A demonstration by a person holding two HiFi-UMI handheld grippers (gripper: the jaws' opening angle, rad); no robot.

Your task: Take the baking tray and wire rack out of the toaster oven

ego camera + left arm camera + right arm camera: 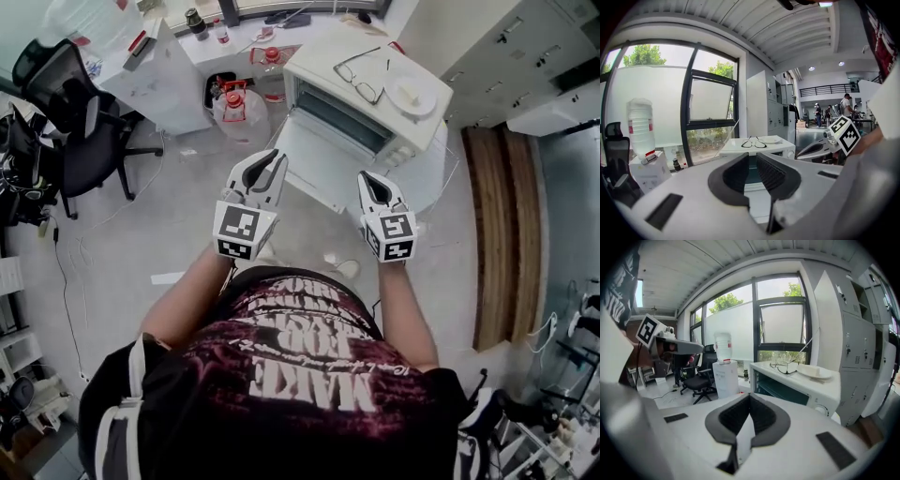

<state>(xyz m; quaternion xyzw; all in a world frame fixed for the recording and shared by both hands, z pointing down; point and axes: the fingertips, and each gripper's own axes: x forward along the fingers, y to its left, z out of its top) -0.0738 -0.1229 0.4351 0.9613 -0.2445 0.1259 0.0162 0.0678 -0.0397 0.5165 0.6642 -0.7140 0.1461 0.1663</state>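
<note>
A: So, logging status. Anything out of the toaster oven (323,58) yet?

B: No. Found neither baking tray nor wire rack on the surface (427,173) or anywhere else outside. Judged both to sit inside the cavity (342,117); too dark in the head view to tell one from the other.

A: Access?

B: Seen open, with the door (319,164) folded down flat toward the person. Found no obstruction at the mouth.

A: Jaws?

B: Read the left gripper (753,161) as slightly parted by a narrow slot, framing only the oven front and holding nothing. Read the right gripper (750,401) as closed pad to pad, pinching nothing.

A: Position against the oven?

B: Held side by side in front of the chest, near the door's front edge but apart from it, pointing at the opening. Touching nothing.

A: Hazards on top?

B: Noted glasses (358,77) and a plate (411,94) resting on the oven roof. Worth avoiding any jolt to the oven body during the pulls.

A: Tally, then?

B: Done: opening the door. Left: reaching in, gripping the tray edge, sliding it out, setting it down, then repeating for the rack. Needs the right jaws opened first. Rated as early, with nothing extracted.
</note>
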